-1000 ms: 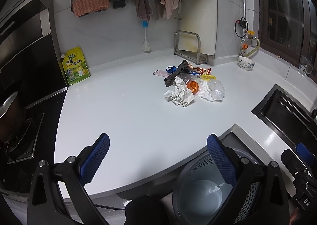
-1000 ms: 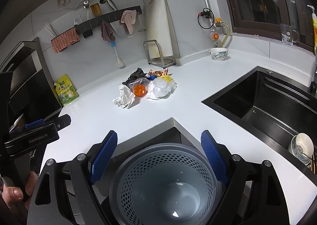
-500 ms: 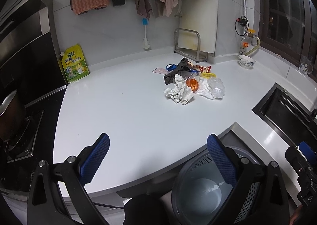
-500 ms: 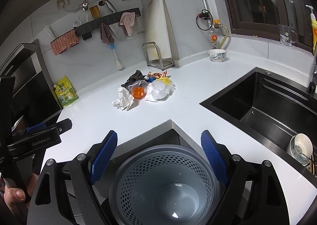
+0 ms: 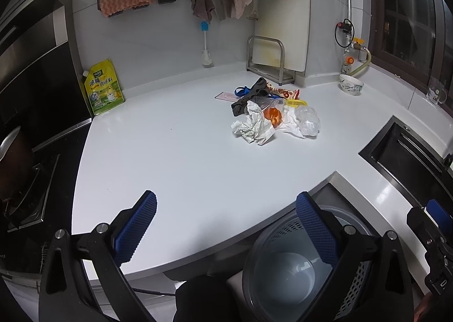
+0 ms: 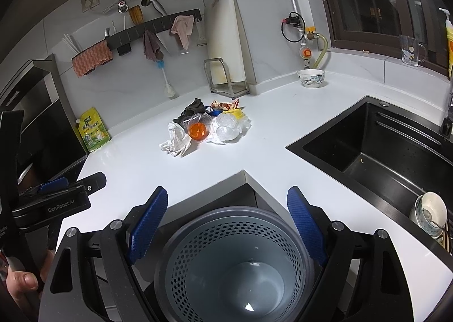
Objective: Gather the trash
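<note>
A white L-shaped kitchen counter (image 5: 175,157) fills both views, and everything here is placed relative to it. Set into its right arm is a black sink (image 6: 376,146); at its left end is a dark stove. Below the counter's inner corner stands a grey perforated trash bin (image 6: 235,262), which looks empty.

Well back on the counter, toward the tiled wall, lies the trash pile (image 5: 271,118): crumpled white paper (image 5: 252,126) nearest the front edge, a clear cup with orange inside (image 6: 199,128) against it, crinkled clear plastic (image 5: 307,123) on its sink side, and behind them a dark rag and a snack wrapper (image 6: 223,106). A yellow refill pouch (image 5: 103,88) leans on the wall near the stove end, and a small bowl (image 6: 311,78) sits at the far corner.

The left gripper (image 5: 226,225) hangs above the counter's front edge, its blue pads spread wide and grasping nothing. The right gripper (image 6: 226,223) hovers directly over the bin, likewise spread and empty.

Compared with a second ago, little has changed: both grippers have stayed spread, the views have drifted only slightly, and the pile has not been disturbed. Collection has therefore not begun; the likely next step is a reach across the counter to the nearest piece.
</note>
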Available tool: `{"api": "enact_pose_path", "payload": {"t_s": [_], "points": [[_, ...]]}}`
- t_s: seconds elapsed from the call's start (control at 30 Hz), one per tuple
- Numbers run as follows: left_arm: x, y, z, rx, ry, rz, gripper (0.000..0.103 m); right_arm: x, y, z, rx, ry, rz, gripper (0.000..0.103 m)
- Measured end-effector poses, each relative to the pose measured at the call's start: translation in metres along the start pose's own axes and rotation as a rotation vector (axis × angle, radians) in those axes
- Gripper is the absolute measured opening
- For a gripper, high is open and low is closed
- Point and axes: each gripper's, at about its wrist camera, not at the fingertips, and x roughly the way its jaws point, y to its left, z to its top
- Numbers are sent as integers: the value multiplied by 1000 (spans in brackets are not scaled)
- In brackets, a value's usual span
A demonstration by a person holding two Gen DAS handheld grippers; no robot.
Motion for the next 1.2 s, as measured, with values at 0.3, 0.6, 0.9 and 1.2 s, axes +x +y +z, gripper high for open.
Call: {"api": "enact_pose_path", "payload": {"t_s": [0.3,0.6,0.9,1.2], "points": [[1,-1,0,-5,0,0,97,0,2,2,-2,-2,0,82],[0,-3,-1,-2,-1,-1,97,0,1,1,-2,-2,0,82],[2,-5,-2,-1,6,-1,97,2,0,-1,2,2,2,82],[26,-2,-4,0,52,-6,97,22,-10,-4,20,44,8,82]]}}
